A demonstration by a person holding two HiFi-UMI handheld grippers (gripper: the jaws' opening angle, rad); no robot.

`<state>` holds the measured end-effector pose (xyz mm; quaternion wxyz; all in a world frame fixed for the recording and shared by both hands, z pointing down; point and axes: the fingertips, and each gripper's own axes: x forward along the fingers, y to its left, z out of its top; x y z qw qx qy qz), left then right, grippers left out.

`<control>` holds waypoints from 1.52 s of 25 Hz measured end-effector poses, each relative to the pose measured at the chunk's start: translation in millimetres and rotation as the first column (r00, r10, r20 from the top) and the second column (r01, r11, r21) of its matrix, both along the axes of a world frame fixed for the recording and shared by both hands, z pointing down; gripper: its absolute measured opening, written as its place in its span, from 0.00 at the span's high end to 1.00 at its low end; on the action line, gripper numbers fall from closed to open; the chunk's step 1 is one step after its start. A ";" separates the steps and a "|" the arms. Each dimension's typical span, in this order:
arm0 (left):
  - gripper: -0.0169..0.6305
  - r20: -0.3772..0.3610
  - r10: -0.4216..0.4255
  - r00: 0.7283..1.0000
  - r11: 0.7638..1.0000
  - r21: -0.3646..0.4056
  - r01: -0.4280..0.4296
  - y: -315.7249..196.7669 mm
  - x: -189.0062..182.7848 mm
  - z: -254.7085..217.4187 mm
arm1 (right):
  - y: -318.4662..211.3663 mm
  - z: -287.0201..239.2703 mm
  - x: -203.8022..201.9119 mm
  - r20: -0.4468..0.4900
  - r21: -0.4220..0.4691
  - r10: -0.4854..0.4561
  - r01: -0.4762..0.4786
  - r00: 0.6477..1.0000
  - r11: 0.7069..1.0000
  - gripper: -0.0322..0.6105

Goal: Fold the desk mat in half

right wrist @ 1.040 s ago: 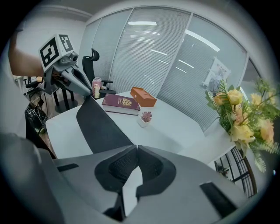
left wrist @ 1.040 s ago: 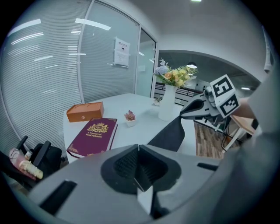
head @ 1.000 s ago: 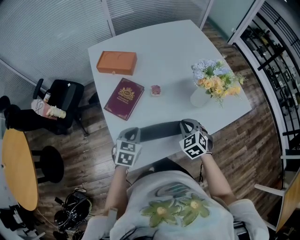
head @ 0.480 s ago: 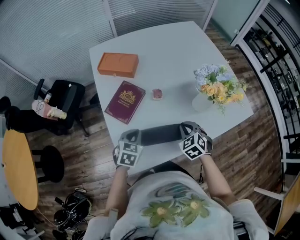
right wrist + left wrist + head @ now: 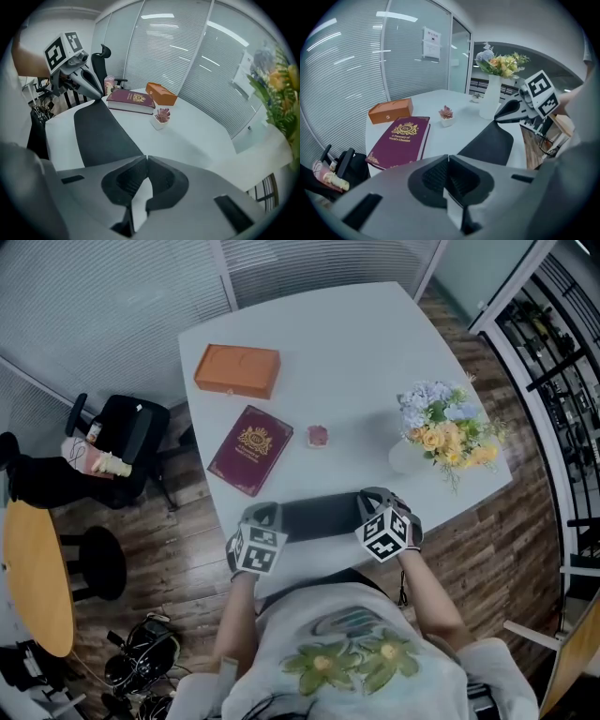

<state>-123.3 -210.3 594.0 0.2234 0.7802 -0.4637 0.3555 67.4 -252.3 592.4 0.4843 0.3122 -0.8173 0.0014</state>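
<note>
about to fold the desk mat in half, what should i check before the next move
1. Left gripper at the desk mat's left end: ok.
2. Right gripper at the mat's right end: ok.
3. Jaws holding the mat: cannot tell; both pairs stand together, and no mat shows between them.
4. Mat lying flat on the table: ok.
5. Fold path free: ok; the book and the small potted plant sit beyond the mat, apart from it.
6. Vase of flowers away from the mat: ok.
</note>
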 end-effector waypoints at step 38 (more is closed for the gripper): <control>0.96 0.029 0.015 0.999 0.989 -0.147 -0.011 -9.0 -3.4 88.3 | -9.7 80.2 -3.4 -0.052 -0.144 -0.035 0.027 0.998 0.989 0.91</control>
